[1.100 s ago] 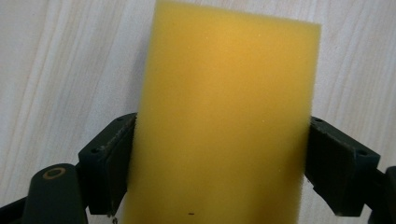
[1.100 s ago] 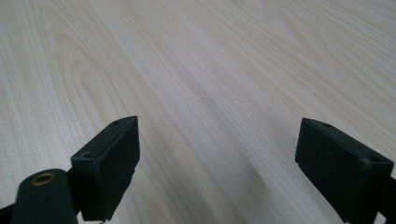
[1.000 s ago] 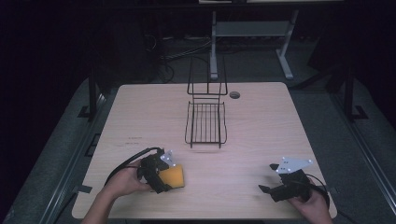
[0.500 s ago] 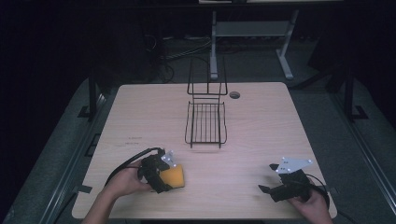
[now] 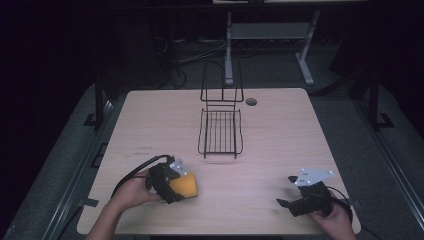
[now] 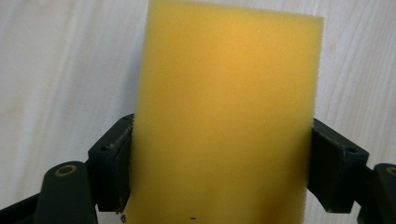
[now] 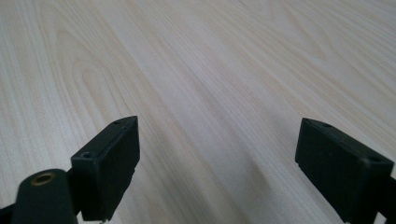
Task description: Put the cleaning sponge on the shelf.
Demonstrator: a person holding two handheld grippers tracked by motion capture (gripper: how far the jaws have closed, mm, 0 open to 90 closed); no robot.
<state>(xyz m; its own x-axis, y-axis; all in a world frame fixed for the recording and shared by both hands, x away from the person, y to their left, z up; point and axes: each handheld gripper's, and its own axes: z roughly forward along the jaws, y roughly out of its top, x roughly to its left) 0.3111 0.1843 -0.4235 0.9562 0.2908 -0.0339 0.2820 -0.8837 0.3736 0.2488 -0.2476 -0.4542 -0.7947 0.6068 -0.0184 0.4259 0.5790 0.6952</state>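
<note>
A yellow sponge (image 5: 184,185) lies at the table's near left, and my left gripper (image 5: 172,186) is shut on it. In the left gripper view the sponge (image 6: 224,116) stands between both black jaws, which press its two sides, over the pale wood. My right gripper (image 5: 285,191) rests at the near right, held by a hand, and is open. In the right gripper view its jaws stand wide apart with bare table between them, the gripper (image 7: 219,154) close to the surface.
A black wire rack (image 5: 220,128) with an upright back stands at the middle of the light wooden table (image 5: 280,135). A round cable hole (image 5: 251,101) sits just right of it. Metal desk legs (image 5: 228,50) and cables stand on the dark floor beyond.
</note>
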